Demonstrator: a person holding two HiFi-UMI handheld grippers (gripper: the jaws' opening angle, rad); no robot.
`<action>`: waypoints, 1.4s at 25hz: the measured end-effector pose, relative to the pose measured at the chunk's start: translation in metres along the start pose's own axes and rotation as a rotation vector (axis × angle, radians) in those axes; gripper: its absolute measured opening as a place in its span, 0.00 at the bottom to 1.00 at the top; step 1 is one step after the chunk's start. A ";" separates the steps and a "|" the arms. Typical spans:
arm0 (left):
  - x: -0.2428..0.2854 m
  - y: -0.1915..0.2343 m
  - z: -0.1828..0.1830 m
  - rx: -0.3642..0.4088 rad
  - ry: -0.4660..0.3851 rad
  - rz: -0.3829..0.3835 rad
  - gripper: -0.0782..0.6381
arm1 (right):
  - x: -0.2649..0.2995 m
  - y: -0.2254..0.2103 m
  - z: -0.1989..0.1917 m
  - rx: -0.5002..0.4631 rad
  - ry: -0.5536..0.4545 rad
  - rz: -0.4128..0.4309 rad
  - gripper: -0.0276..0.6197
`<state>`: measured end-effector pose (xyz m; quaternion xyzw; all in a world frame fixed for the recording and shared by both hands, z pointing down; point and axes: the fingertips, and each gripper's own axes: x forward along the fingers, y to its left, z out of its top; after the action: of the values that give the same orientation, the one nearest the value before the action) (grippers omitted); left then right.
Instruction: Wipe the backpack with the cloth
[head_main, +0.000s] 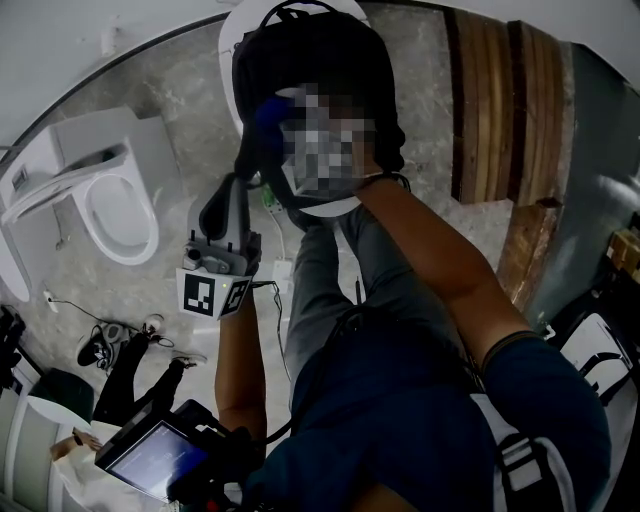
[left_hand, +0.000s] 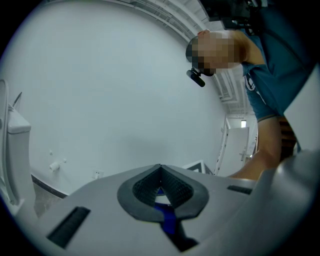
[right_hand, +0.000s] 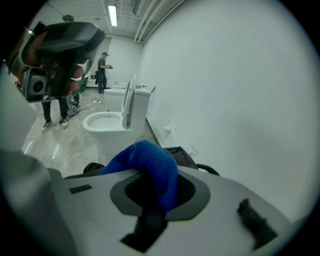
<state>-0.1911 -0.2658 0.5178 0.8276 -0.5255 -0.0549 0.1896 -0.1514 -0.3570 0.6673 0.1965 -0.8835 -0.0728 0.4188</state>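
The black fabric backpack (head_main: 320, 50) lies on a white rounded fixture (head_main: 232, 35) just ahead of the person. Its long axis runs away from them and its carry loop is at the far end. In the right gripper view its dark body shows just behind and below the jaws, so the surface to be wiped lies directly under and slightly ahead of the right gripper (right_hand: 157, 187). That gripper's jaws are clamped on a thick blue terry cloth (right_hand: 150, 165), which bulges up over the tips. In the head view a masking patch covers this gripper, and only the cloth's blue edge shows against the bag's near left side. The right hand is therefore the one placed to wipe, and I judge a stroke along the bag's length would suit it best. The left gripper (head_main: 248, 165) stands just beside that blue edge with its jaws brought together. Its own view faces the plain white wall (left_hand: 115, 90). A sliver of blue shows in the slit behind its tips, and I cannot tell whether it is pinched there. Sitting so close, that gripper could crowd a leftward stroke. A white toilet with a raised lid (head_main: 115, 200) stands farther left on the grey marbled floor (head_main: 190, 100), brown wooden planks (head_main: 500, 100) lie to the right, and a distant person (right_hand: 103, 70) stands beyond.
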 end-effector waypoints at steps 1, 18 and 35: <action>0.001 0.000 0.000 -0.001 0.000 0.001 0.11 | 0.007 -0.004 0.004 -0.019 0.018 0.027 0.13; 0.007 0.004 -0.001 -0.004 0.008 0.017 0.11 | -0.020 -0.143 -0.144 0.275 0.242 -0.203 0.13; 0.017 -0.035 0.001 0.019 0.020 -0.060 0.11 | -0.122 -0.004 -0.187 0.695 -0.010 -0.290 0.13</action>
<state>-0.1541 -0.2676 0.5056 0.8452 -0.4991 -0.0471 0.1852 0.0633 -0.3043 0.6985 0.4497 -0.8206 0.1716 0.3080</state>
